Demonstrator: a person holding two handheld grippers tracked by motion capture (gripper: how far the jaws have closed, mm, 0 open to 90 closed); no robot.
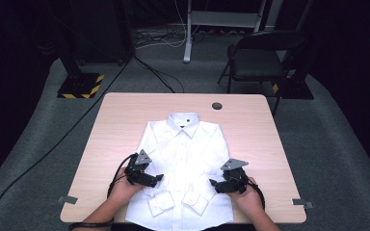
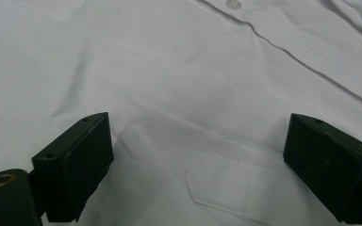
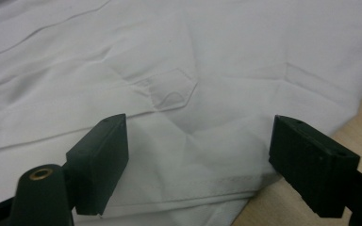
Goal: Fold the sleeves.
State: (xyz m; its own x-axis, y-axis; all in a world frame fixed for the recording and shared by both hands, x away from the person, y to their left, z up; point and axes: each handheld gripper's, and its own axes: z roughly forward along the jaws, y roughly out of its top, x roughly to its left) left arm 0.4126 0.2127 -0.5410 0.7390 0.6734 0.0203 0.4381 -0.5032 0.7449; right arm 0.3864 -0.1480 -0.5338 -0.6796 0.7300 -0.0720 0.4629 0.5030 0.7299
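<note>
One white shirt [image 1: 183,163] lies flat on the table [image 1: 250,130], two cuffs toward the person. The left gripper [image 1: 158,179] and right gripper [image 1: 214,184] hover over it, both released. The right gripper view catches the hem meeting wood.

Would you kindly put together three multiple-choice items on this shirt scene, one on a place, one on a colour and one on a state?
1. Where does the shirt's collar point?
A. toward the table's far edge
B. toward the person
C. toward the table's left edge

2. What colour is the shirt?
A. blue
B. white
C. striped grey

3. How do the left gripper and right gripper stand?
A. both shut on a sleeve
B. one open, one shut
C. both open, nothing pinched

Answers: 1 A, the collar lies nearest the round hole in the table. 2 B, the cloth is plain white in all views. 3 C, each gripper view shows its jaws wide apart over the flat cloth.
</note>
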